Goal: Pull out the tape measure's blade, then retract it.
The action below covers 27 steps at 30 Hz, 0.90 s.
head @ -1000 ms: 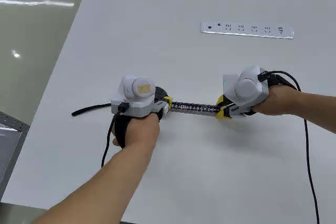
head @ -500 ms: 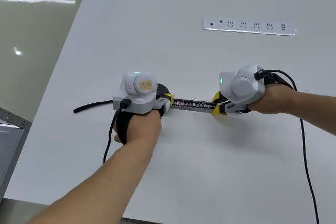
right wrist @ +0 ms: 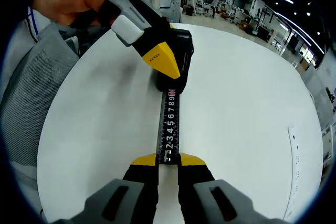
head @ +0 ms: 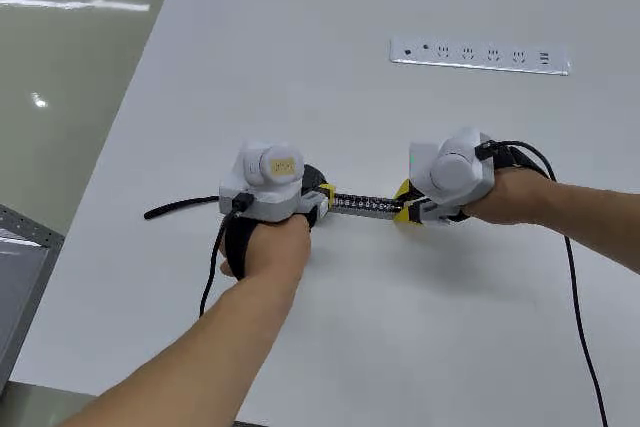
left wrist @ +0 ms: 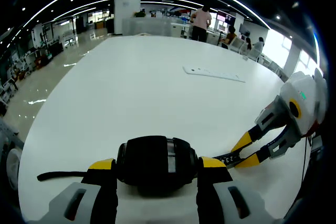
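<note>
The black tape measure case (left wrist: 156, 162) sits on the white table, pinched between the yellow-tipped jaws of my left gripper (left wrist: 157, 167), which is shut on it. In the head view the case (head: 313, 183) peeks out beside the left gripper (head: 318, 202). A short length of black blade (right wrist: 170, 124) with white numbers runs from the case (right wrist: 175, 56) to my right gripper (right wrist: 168, 161), which is shut on the blade's end. The blade (head: 364, 205) spans the small gap between left gripper and right gripper (head: 404, 209). The case's black strap (head: 180, 208) trails left.
A white power strip (head: 480, 55) lies on the table (head: 300, 67) at the far side. A black cable (head: 580, 327) runs from the right gripper toward the near edge. The table's left edge drops to a glossy floor. People stand far off in the left gripper view.
The right gripper has moved left toward the case, and the exposed blade has grown shorter. The left gripper holds the case in about the same place.
</note>
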Tool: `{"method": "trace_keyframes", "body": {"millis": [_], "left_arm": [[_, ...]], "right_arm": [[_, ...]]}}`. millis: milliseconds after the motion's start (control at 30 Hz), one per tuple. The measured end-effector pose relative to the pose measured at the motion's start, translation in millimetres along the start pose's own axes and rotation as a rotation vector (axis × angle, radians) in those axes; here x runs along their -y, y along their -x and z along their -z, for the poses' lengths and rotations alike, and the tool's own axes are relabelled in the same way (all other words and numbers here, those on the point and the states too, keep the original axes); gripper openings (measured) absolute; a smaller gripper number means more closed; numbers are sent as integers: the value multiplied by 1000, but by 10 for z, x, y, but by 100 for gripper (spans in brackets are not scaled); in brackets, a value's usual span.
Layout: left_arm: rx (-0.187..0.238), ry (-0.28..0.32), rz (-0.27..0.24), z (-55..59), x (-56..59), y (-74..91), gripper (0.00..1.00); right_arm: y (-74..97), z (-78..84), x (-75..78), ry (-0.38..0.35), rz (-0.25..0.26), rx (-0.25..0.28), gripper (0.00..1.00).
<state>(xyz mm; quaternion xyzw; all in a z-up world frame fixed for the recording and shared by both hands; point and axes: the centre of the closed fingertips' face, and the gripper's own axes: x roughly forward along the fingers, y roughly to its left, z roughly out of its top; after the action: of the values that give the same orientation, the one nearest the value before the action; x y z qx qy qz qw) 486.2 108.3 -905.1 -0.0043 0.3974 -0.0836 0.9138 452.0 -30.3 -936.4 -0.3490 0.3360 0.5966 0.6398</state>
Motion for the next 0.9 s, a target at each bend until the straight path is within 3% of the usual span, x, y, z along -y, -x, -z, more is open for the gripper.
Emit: {"method": "trace_keyframes", "body": {"millis": [900], "left_arm": [[-6,-4,2,7,10,20,57]], "right_arm": [[-206,-308,19,-7,7,66,13]]}}
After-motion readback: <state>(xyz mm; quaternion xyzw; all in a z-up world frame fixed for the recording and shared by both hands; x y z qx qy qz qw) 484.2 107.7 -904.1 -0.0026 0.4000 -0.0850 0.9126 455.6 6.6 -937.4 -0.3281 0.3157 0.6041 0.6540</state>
